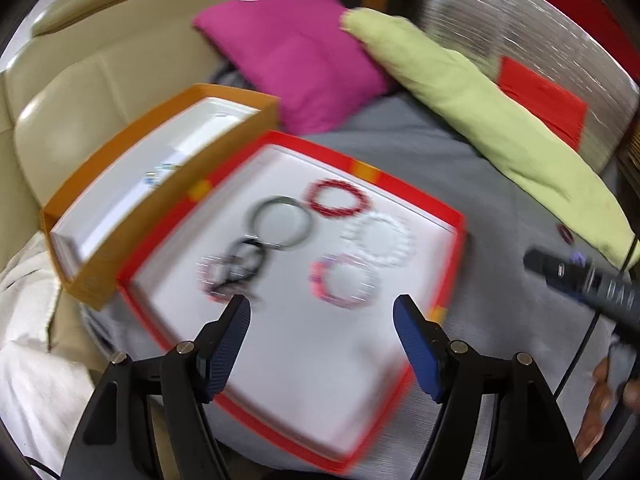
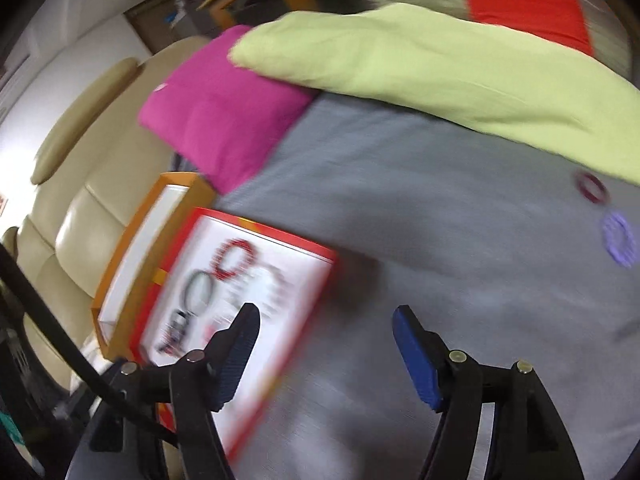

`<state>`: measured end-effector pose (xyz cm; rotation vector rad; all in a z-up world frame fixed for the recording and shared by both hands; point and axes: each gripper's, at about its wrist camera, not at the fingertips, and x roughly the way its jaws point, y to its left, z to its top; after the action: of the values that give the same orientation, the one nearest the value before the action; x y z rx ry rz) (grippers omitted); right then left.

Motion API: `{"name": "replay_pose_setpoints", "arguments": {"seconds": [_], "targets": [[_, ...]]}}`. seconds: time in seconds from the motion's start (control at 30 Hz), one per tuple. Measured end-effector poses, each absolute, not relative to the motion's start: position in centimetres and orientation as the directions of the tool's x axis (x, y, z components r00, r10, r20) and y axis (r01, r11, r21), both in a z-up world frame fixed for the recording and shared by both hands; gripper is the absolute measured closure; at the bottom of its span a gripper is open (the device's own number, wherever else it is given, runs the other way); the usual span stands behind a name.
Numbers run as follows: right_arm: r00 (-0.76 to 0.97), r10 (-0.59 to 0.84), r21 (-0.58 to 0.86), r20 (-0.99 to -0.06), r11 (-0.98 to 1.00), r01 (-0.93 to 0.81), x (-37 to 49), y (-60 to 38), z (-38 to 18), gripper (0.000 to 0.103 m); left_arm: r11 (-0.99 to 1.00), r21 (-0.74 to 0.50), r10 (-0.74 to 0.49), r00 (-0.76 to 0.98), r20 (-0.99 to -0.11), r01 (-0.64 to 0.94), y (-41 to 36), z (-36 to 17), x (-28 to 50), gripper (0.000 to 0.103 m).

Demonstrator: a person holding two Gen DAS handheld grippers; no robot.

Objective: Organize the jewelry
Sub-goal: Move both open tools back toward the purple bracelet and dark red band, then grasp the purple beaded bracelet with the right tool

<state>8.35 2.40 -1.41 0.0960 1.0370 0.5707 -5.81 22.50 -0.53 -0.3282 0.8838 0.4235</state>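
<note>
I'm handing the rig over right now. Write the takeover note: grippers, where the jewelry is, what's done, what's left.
Left gripper: open, empty, above the red-rimmed tray.
Right gripper: open, empty, over the grey bedcover beside the tray.
Done: tray holds the red beaded bracelet, dark bangle, white bracelet, pink bracelet and a blurred dark cluster.
Orange box: contents blurred.
Left: dark red bracelet and purple bracelet lie on the cover near the green pillow.

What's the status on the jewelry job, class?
Left gripper, right gripper open, empty. Bracelets in red tray; two rings loose on grey sheet. Path clear.
</note>
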Motion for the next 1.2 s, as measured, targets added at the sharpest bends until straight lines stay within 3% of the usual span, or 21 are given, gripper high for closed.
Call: {"name": "replay_pose_setpoints", "arguments": {"seconds": [0.3, 0.5, 0.87, 0.97, 1.1, 1.2], "targets": [[0.446, 0.366, 0.309, -0.817, 0.93, -0.198, 5.3, -12.9, -4.8, 0.031, 0.973, -0.037, 0.1, 0.562, -0.821, -0.227, 10.2, -3.0, -1.1, 0.028], [0.486, 0.305, 0.284, -0.819, 0.951, -0.119, 6.0, -17.5, -4.5, 0.031, 0.998, 0.004, 0.035, 0.554, -0.831, -0.057, 3.4, -5.1, 3.0, 0.028], [0.497, 0.184, 0.21, -0.848, 0.978, -0.003, 16.9, -18.6, -3.8, 0.032, 1.0, 0.025, 0.015, 0.591, -0.807, 0.01, 1.3, -7.6, 4.1, 0.027], [0.484, 0.155, 0.197, -0.862, 0.98, 0.038, 19.9, -18.4, -4.3, 0.046, 1.0, 0.022, 0.012, 0.591, -0.807, 0.01, 1.2, -7.5, 4.2, 0.026], [0.449, 0.106, 0.144, -0.887, 0.988, 0.052, 22.8, -17.0, -5.7, 0.049, 1.0, 0.008, 0.002, 0.584, -0.812, 0.007, 1.3, -7.4, 4.5, 0.024], [0.435, 0.017, 0.034, -0.9, 0.999, 0.032, 23.5, -15.9, -7.0, 0.063, 1.0, 0.008, 0.002, 0.583, -0.812, 0.009, 1.2, -7.4, 4.6, 0.024]]}}
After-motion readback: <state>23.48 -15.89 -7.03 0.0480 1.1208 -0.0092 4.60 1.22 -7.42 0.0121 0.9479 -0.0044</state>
